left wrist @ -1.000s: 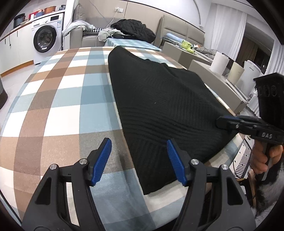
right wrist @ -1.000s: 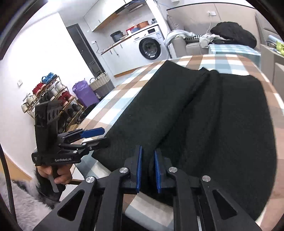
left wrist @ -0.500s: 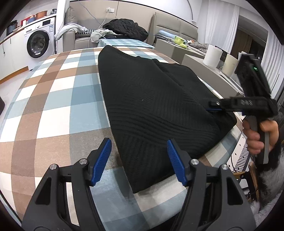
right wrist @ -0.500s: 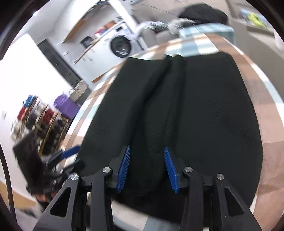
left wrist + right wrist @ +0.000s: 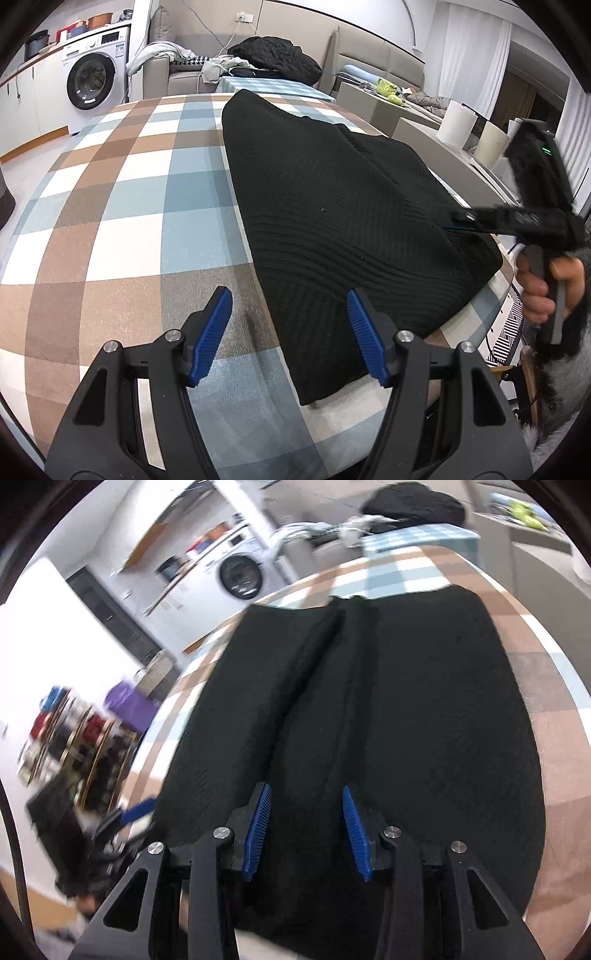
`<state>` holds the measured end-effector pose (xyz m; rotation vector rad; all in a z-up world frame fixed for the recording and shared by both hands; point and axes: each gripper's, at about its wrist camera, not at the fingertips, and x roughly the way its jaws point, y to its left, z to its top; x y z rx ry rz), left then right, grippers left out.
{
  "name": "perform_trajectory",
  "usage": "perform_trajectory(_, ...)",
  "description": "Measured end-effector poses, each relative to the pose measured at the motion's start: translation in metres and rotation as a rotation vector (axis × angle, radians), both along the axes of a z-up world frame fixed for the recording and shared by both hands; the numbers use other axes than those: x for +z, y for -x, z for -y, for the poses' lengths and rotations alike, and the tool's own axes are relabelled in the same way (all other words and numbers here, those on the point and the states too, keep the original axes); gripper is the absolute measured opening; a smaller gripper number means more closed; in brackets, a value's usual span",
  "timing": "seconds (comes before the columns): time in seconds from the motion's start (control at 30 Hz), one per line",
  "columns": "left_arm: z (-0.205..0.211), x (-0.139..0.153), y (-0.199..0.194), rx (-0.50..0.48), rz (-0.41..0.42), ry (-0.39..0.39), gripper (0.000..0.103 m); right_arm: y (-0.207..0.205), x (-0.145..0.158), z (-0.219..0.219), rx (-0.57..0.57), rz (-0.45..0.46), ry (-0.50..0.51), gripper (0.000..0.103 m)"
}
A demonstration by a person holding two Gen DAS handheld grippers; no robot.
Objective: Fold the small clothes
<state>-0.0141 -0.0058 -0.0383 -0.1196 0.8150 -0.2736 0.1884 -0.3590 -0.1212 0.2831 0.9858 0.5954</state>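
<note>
The left gripper (image 5: pixel 288 334) hangs low over the near edge of the table, its blue-padded jaws spread wide with nothing between them; the near corner of the black knit sweater (image 5: pixel 332 221) lies just ahead, partly inside the gap but not touched. The right gripper (image 5: pixel 304 834) is also parted, jaws apart above the middle of the sweater (image 5: pixel 369 720), holding nothing. From the left side you can see that same right gripper (image 5: pixel 458 219) reaching in over the sweater's right edge, held by the person's hand (image 5: pixel 543 284).

The sweater lies spread along the checked tablecloth (image 5: pixel 122 206), ribbed hem toward the near edge, with a long raised fold running lengthwise down its centre. Its right side reaches the table's edge.

Further back stands a white washing machine (image 5: pixel 94 79) by the wall, a grey sofa (image 5: pixel 192 70) piled with dark clothing (image 5: pixel 277 57), and two paper rolls (image 5: pixel 456 123) off to the right. The right wrist view is blurred; a shoe rack (image 5: pixel 66 738) shows at its left.
</note>
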Motion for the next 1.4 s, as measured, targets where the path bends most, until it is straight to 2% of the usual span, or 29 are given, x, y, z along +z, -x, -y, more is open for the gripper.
perform_trajectory(0.1,0.0,0.0,0.0,-0.001,0.0,0.001,0.062,0.025,0.011,-0.007,0.015,0.075,0.11,0.039)
perform_trajectory(0.17,0.001,0.001,0.0,-0.006,0.001,0.008,0.062,0.043,0.016,-0.009,0.055,0.098,0.079,0.033)
perform_trajectory(0.27,0.002,0.003,0.002,-0.022,0.003,0.037,0.062,0.058,0.015,-0.021,0.112,0.124,0.1,0.029)
perform_trajectory(0.33,0.005,0.005,0.003,-0.026,0.012,0.036,0.062,0.058,0.005,-0.027,0.133,0.097,0.125,0.02)
perform_trajectory(0.47,0.008,0.003,0.004,-0.03,0.013,0.01,0.062,0.056,-0.002,-0.021,0.141,0.076,0.157,0.013)
perform_trajectory(0.57,0.007,0.0,0.001,-0.036,-0.013,0.049,0.062,0.056,0.007,-0.015,0.131,0.079,0.116,0.014)
perform_trajectory(0.63,0.004,0.0,0.0,-0.032,-0.021,0.068,0.062,0.052,0.009,-0.016,0.119,0.066,0.073,0.021)
perform_trajectory(0.73,-0.001,0.002,0.0,-0.016,-0.01,0.076,0.062,0.034,0.008,-0.022,0.101,0.041,-0.003,0.022)
perform_trajectory(0.8,-0.005,0.003,0.0,-0.003,-0.009,0.086,0.062,0.018,0.001,-0.035,0.092,0.027,-0.005,0.022)
perform_trajectory(0.87,-0.008,0.003,-0.001,0.009,-0.009,0.091,0.062,0.008,-0.005,-0.048,0.098,0.026,0.018,0.017)
perform_trajectory(0.9,-0.01,0.003,-0.001,0.022,-0.005,0.09,0.062,0.006,-0.005,-0.052,0.098,0.03,0.027,0.008)
perform_trajectory(0.93,-0.012,0.004,-0.001,0.034,-0.001,0.091,0.062,0.005,-0.002,-0.054,0.099,0.039,0.022,0.006)
perform_trajectory(1.07,-0.022,-0.001,-0.007,0.099,-0.018,0.129,0.063,0.021,0.034,-0.046,0.09,0.181,0.011,0.005)
perform_trajectory(1.17,-0.022,-0.004,-0.009,0.107,-0.033,0.118,0.063,0.023,0.03,-0.043,0.081,0.161,0.061,0.005)
perform_trajectory(1.27,-0.014,-0.006,-0.009,0.09,-0.024,0.062,0.063,0.017,0.008,-0.043,0.06,0.107,0.119,0.006)
perform_trajectory(1.4,-0.003,-0.006,-0.008,0.061,-0.012,0.001,0.063,0.015,0.003,-0.024,0.023,0.079,0.051,0.026)
